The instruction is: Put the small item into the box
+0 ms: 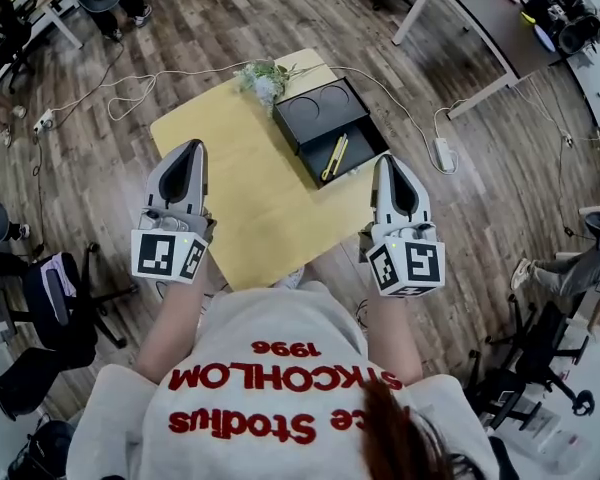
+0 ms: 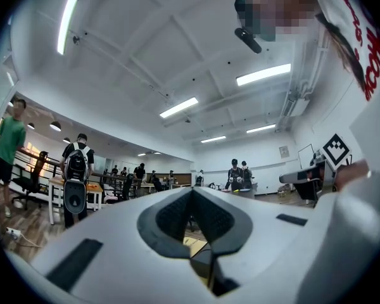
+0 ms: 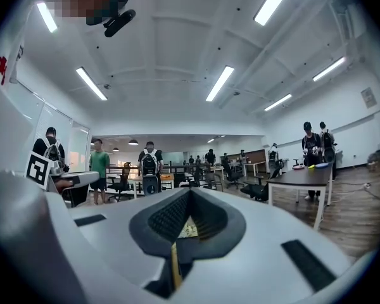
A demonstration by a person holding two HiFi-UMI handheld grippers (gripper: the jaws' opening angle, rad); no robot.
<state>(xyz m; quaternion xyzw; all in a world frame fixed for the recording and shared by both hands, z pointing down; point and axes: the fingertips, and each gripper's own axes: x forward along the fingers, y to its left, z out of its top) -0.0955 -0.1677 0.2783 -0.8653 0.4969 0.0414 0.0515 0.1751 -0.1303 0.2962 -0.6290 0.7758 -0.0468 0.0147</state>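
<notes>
Since the slim yellow item [image 1: 334, 157] already lies inside the open black rectangular box [image 1: 364, 146] on the yellow wooden bench [image 1: 250, 193], the left claw [image 1: 187, 150] and right claw [image 1: 393, 162] hover clear, both pressed together and empty, their job seemingly done.

The box [image 1: 365, 146] looks matt black, the table [image 1: 250, 193] smooth pale wood, the floor [image 1: 480, 208] faintly glossy wooden planks.
</notes>
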